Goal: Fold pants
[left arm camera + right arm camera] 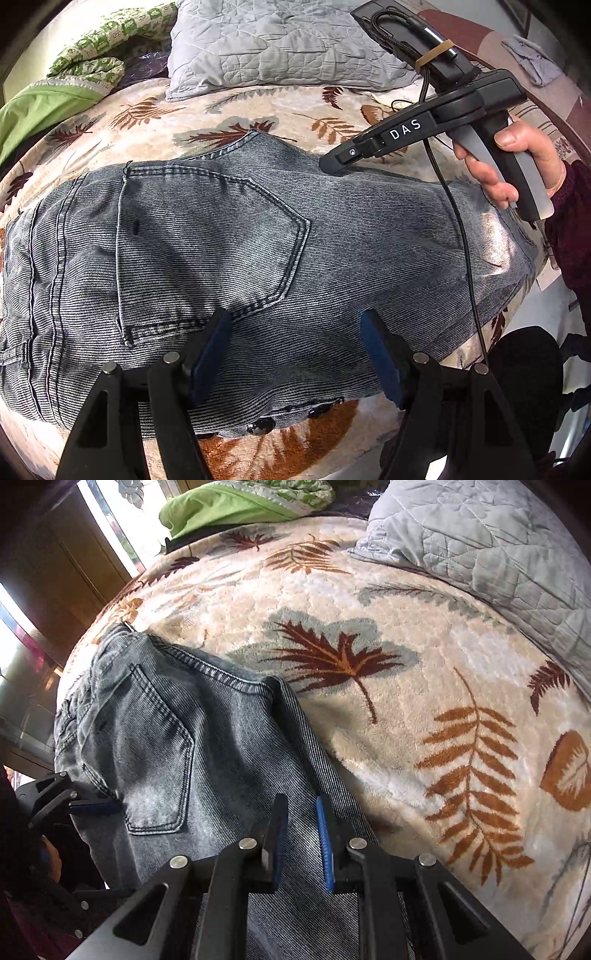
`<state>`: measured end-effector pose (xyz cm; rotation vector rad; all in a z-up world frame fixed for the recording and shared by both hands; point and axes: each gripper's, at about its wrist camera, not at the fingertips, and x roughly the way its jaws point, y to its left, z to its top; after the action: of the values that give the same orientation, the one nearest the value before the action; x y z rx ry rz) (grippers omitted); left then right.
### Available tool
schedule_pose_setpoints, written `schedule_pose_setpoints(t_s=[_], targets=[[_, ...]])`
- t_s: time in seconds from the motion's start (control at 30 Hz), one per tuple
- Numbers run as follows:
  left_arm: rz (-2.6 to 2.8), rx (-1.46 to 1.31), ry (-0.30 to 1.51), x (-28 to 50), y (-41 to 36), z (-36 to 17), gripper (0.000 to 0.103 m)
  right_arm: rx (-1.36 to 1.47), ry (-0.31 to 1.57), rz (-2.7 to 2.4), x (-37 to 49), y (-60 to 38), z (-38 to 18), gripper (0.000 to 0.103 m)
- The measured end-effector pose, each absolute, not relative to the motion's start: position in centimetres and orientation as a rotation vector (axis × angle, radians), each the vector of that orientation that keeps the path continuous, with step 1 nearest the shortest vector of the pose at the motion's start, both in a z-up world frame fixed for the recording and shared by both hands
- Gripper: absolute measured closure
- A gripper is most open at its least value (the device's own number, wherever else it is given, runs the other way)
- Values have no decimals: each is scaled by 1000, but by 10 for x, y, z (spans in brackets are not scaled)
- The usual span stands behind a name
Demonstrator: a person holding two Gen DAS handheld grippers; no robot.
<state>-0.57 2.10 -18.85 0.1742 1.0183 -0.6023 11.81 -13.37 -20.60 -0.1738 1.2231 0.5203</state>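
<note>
Right now the faded grey-blue denim pants point(229, 236) lie flat on the bed, seat side up, with the stitched back pocket point(207, 243) facing the cameras and a row of dark buttons point(258, 428) peeking out along the near edge. Underneath them spreads the cream plush blanket with rust and brown leaf prints point(406, 686). The left gripper point(295, 354) hovers over the denim just below the pocket, its blue-padded jaws spread wide with nothing between them. The right gripper point(301, 842) sits low over the leg fabric near the far edge of the pants, its jaws parted by a narrow gap; whether any cloth is caught between them I cannot tell. From the left wrist view, the person's right hand point(517, 166) wraps the black handle. Further back, a pale grey quilted pillow point(273, 44) rests at the head of the bed, beside a green patterned quilt point(92, 51).
</note>
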Motion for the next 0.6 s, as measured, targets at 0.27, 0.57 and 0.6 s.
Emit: schedule_pose_setpoints(t_s=[0.27,0.57,0.6], targets=[[-620,163,1013,-7,22,-188,28,-184,1289,532,124,-134,-222,72],[-628,137,1018,-6,25,-187,28,-236,1285,534,123,-124,-223,75],[-629,133,1020,-5,25,-187,28,-263,1270,520,122,-120,-222,80]])
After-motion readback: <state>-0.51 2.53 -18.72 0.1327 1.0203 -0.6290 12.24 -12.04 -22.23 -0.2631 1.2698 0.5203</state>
